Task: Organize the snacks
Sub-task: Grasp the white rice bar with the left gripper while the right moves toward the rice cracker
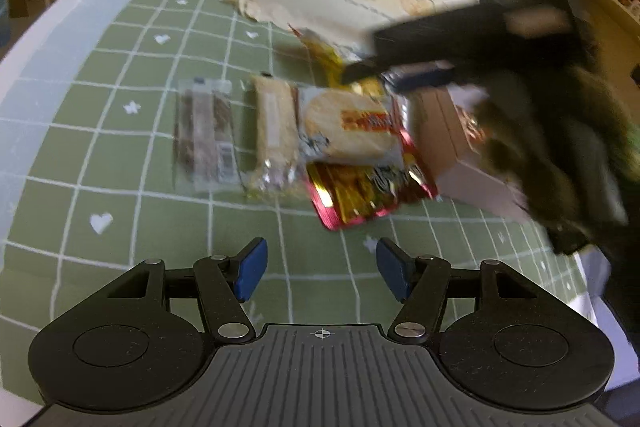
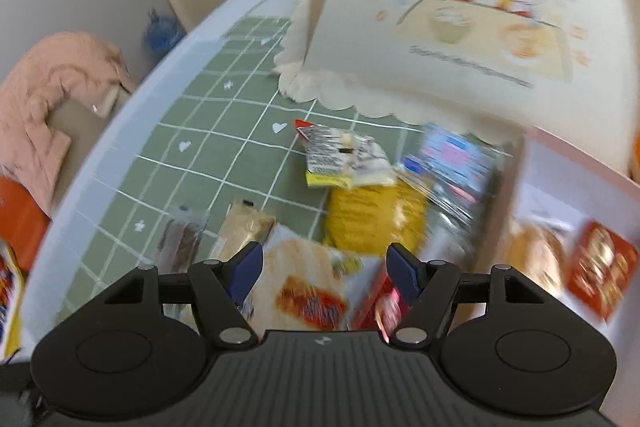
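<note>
Two grippers seen, left gripper and right gripper, jaws apart, nothing clamped. Four snack packets counted beside one box on green mat.

Left gripper: seen from its own wrist camera, angled downward, both blue pads spread well apart, nothing between them, no contact with any item. Right gripper: seen from its own wrist camera, angled steeply downward, jaws parted wide, blue pads clear of each other, no item pressed between them; view is motion-blurred. In the left wrist view the right gripper appears again at upper right as a dark, blurred body with 1 blue pad visible. The person's arm behind it, in a dark sleeve, is too blurred for detail.
</note>
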`<state>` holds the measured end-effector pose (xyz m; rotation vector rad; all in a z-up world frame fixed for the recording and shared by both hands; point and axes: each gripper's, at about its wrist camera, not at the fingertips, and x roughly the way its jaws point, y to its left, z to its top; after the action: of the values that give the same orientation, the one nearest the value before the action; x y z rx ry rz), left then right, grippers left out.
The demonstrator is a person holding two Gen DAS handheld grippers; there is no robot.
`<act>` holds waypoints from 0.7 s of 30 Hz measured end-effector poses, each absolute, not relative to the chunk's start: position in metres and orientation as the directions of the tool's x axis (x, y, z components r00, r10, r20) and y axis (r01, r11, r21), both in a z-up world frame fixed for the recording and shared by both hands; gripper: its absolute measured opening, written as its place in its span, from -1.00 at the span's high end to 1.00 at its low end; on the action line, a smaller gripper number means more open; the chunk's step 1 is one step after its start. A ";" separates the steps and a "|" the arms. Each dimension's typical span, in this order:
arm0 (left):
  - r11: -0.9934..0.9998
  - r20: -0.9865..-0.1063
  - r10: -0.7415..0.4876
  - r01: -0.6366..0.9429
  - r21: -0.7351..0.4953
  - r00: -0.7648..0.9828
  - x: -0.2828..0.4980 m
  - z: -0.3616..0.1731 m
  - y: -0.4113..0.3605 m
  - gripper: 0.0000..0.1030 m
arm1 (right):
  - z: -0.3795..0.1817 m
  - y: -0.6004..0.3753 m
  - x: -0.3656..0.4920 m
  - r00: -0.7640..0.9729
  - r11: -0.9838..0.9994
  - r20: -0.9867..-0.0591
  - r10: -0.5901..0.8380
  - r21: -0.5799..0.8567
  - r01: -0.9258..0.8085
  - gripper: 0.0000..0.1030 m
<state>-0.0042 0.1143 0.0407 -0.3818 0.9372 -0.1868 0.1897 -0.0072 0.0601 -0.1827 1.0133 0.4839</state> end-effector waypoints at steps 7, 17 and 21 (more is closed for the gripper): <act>0.917 -0.754 -0.294 -0.050 -0.397 0.588 -0.009 0.043 0.131 -0.21 | 0.042 -0.009 0.174 0.390 0.873 -0.858 0.334 0.126 -0.471 -0.37; 0.917 -0.749 -0.228 -0.123 -0.381 0.622 0.004 0.051 0.144 -0.21 | 0.033 -0.067 0.100 0.246 0.792 -0.792 0.560 0.424 -0.438 -0.33; 0.936 -0.746 -0.200 -0.103 -0.338 0.635 0.016 0.059 0.137 -0.21 | 0.040 -0.086 0.072 0.381 0.863 -0.803 0.459 0.300 -0.407 -0.34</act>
<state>0.0160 0.1372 0.0590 -0.3686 0.8864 -0.0569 0.0722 -0.0855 0.0400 0.0556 1.0425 0.5530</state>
